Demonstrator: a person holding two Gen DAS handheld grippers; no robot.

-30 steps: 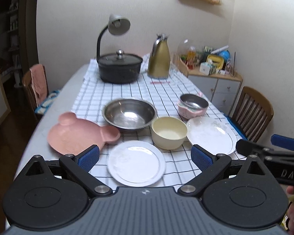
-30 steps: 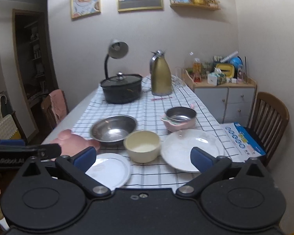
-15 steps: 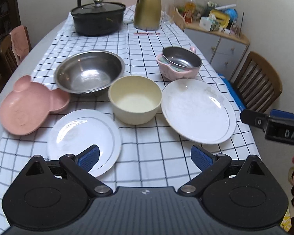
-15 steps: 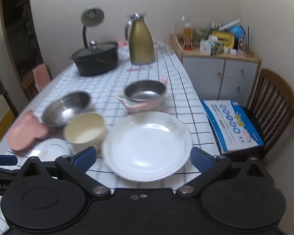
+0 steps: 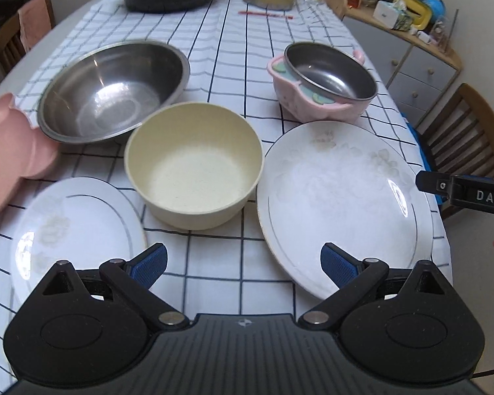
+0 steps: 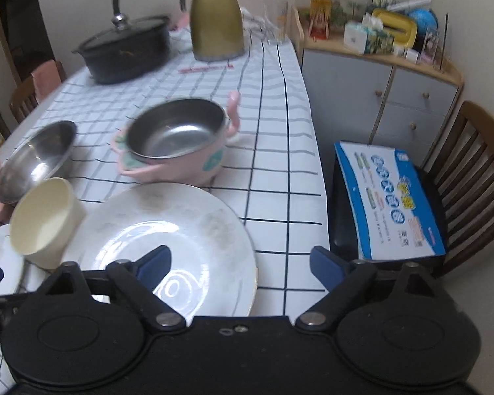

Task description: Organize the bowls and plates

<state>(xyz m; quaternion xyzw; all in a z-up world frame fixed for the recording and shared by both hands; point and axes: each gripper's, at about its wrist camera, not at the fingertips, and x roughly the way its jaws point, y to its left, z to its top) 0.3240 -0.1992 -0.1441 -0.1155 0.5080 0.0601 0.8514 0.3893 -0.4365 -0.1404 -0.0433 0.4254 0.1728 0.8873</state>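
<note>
On the checked tablecloth stand a large white plate (image 5: 342,204), a small white plate (image 5: 72,230), a cream bowl (image 5: 194,161), a steel bowl (image 5: 112,85), a pink bear-shaped plate (image 5: 7,161) and a pink bowl with a steel liner (image 5: 326,79). My left gripper (image 5: 243,261) is open and empty, low over the cloth in front of the cream bowl. My right gripper (image 6: 240,263) is open and empty over the near right rim of the large white plate (image 6: 168,237). The right gripper also shows at the right edge of the left wrist view (image 5: 460,194).
A black lidded pot (image 6: 125,49) and a gold jug (image 6: 214,16) stand at the far end. A wooden chair (image 6: 470,177) with a blue-and-white box (image 6: 388,197) stands right of the table, a cabinet (image 6: 375,89) behind it. The table edge runs close below both grippers.
Both grippers have moved forward and down toward the dishes. The right one has swung right, over the large white plate's edge. Both stay open.
</note>
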